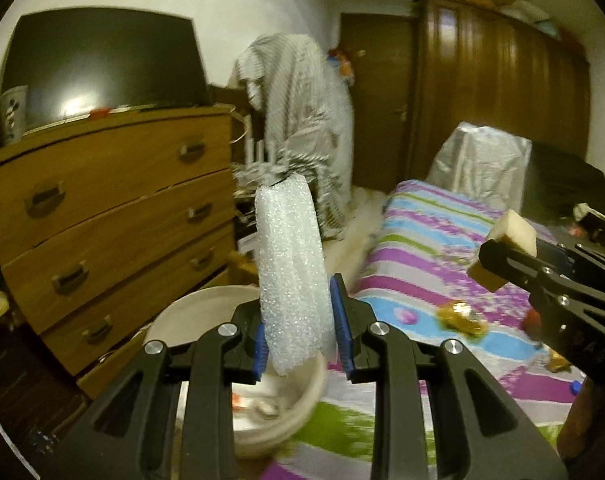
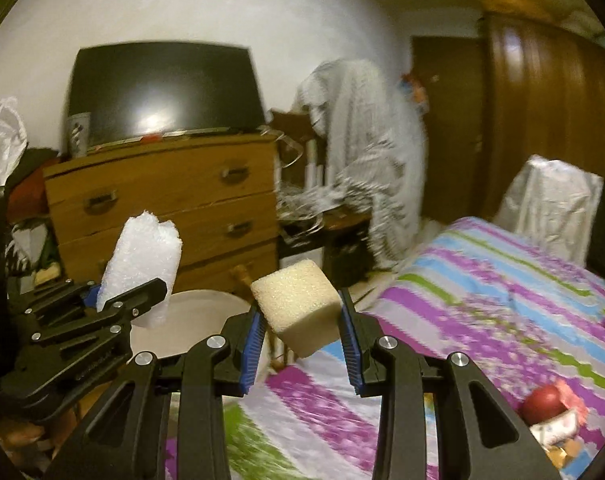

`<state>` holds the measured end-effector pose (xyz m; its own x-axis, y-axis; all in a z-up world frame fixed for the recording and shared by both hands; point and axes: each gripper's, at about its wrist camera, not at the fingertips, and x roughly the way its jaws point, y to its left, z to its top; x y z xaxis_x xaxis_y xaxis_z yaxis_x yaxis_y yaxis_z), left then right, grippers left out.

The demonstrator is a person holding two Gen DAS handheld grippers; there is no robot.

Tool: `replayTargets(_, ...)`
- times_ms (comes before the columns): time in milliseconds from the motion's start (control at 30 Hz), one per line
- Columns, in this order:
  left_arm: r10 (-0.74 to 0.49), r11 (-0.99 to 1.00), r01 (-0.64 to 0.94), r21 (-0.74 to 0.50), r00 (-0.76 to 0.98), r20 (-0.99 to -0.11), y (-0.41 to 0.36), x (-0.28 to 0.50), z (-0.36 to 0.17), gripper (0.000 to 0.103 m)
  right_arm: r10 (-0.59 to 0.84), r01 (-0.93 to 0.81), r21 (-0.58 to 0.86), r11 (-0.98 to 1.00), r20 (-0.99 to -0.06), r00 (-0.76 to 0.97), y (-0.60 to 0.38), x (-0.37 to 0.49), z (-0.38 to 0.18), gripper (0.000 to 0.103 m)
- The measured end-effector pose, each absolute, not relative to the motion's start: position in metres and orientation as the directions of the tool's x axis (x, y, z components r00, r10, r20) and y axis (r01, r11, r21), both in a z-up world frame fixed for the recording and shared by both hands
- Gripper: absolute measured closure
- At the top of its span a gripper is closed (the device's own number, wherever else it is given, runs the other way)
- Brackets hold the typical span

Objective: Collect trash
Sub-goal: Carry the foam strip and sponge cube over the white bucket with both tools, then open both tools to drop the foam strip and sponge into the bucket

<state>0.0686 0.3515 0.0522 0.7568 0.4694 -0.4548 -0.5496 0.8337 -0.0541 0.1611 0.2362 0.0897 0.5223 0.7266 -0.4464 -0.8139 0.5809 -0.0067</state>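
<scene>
My left gripper (image 1: pixel 300 326) is shut on a tall white foam strip (image 1: pixel 290 264), which stands upright between the blue pads; the same strip (image 2: pixel 142 260) shows at the left of the right wrist view. My right gripper (image 2: pixel 300 330) is shut on a yellowish sponge cube (image 2: pixel 298 306), also seen at the right of the left wrist view as the sponge cube (image 1: pixel 510 236). A round white bin (image 1: pixel 206 312) sits just below and beyond the left gripper, beside the bed, with small scraps inside. The bin's rim (image 2: pixel 198 320) lies between both grippers.
A striped bedspread (image 1: pixel 442 248) carries a gold wrapper (image 1: pixel 460 316), a red ball (image 2: pixel 544 400) and small litter. A wooden dresser (image 1: pixel 110 208) with a television (image 1: pixel 102 68) stands left. A draped chair (image 1: pixel 302 120) and dark wardrobe (image 1: pixel 498 92) stand behind.
</scene>
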Motion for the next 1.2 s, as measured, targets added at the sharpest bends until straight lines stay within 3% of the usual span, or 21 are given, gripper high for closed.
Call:
replayTargets(533,0.379,0.802,-0.589,-0.097,0.629,-0.679,0.452,0.083,-0.017,0.077,0.642,-0.882,0.179,0.436,-0.749,0.165,0.401,0.234,-0.014,0.067)
replayTargets(1200,0.359,0.781,-0.615,-0.107,0.582,-0.73,0.481,0.087,-0.047,0.077,0.596,-0.893,0.175,0.415,-0.793,0.122,0.423,0.244,-0.051,0.067)
